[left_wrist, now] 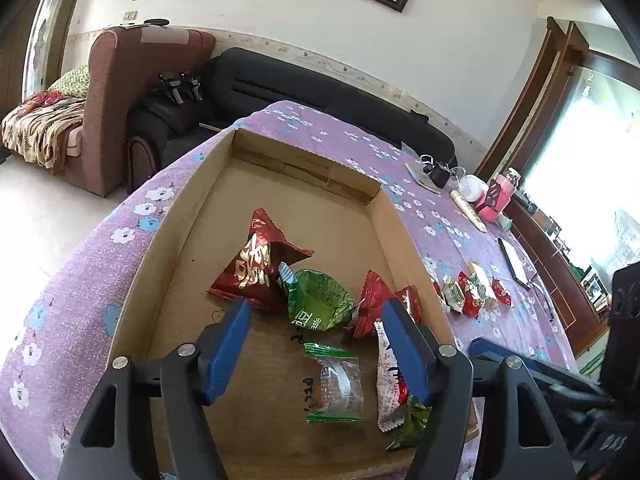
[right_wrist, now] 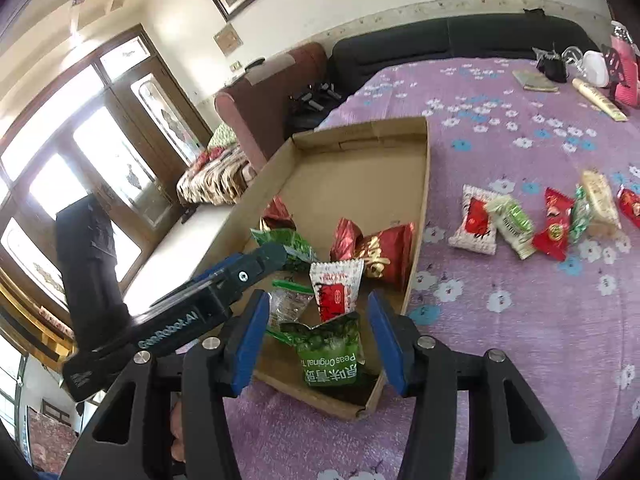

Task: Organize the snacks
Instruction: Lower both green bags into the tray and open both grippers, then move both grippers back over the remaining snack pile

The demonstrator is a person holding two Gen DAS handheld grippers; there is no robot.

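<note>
A shallow cardboard tray point(left_wrist: 400, 236) lies on the purple flowered tablecloth and holds several snack packets. My left gripper point(left_wrist: 316, 312) hangs open over it. A crumpled green packet point(left_wrist: 320, 304) and a big red packet point(left_wrist: 256, 264) lie just past its tips, and a clear packet with green ends point(left_wrist: 336, 384) lies below the gap. My right gripper point(right_wrist: 318, 304) is open over the tray's near corner point(right_wrist: 360, 408). A green peas packet point(right_wrist: 330, 354) rests loose between its pads, touching neither. A white-and-red packet point(right_wrist: 338, 288) lies behind it. One finger point(right_wrist: 268, 258) of the left gripper crosses on the left.
Several loose snacks point(right_wrist: 520, 224) lie in a row on the tablecloth point(right_wrist: 500, 152) right of the tray. A phone point(left_wrist: 516, 260), a pink bottle point(left_wrist: 496, 200) and small items sit at the far side. A black sofa point(left_wrist: 280, 84) stands beyond the table edge.
</note>
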